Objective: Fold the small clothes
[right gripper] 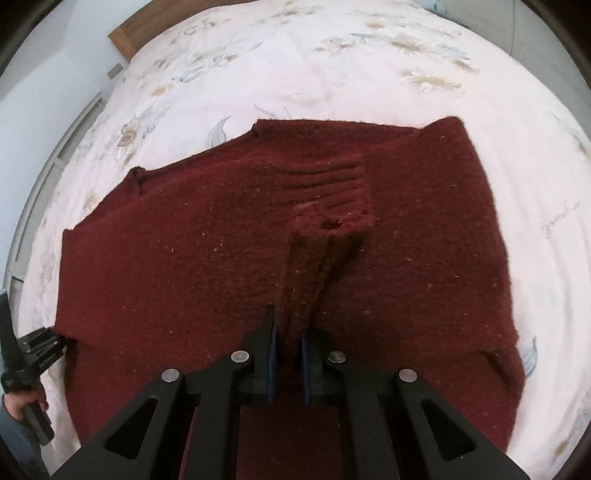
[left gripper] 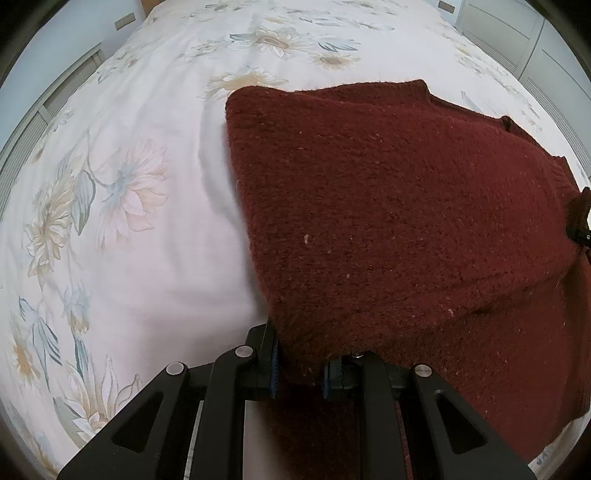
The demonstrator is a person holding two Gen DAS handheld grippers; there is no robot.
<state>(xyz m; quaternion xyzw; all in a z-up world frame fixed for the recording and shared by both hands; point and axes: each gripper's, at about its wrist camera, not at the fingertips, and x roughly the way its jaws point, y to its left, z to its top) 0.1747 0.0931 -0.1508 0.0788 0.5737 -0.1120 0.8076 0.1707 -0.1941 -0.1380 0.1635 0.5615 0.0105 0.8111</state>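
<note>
A dark red knitted sweater (left gripper: 388,206) lies on a floral bedsheet (left gripper: 147,206). My left gripper (left gripper: 300,363) is shut on the sweater's near left edge and lifts it off the bed. In the right wrist view the sweater (right gripper: 207,258) spreads wide across the sheet (right gripper: 369,74). My right gripper (right gripper: 289,349) is shut on a raised ridge of the knit at the near edge. The left gripper shows at that view's left edge (right gripper: 40,347), at the sweater's corner. The right gripper's body shows at the left wrist view's right edge (left gripper: 581,221).
A wooden headboard (right gripper: 127,33) is at the far end of the bed. White cabinets (left gripper: 524,40) stand to the right and a slatted panel (left gripper: 48,107) to the left. The person's hand (right gripper: 26,402) holds the left gripper's handle.
</note>
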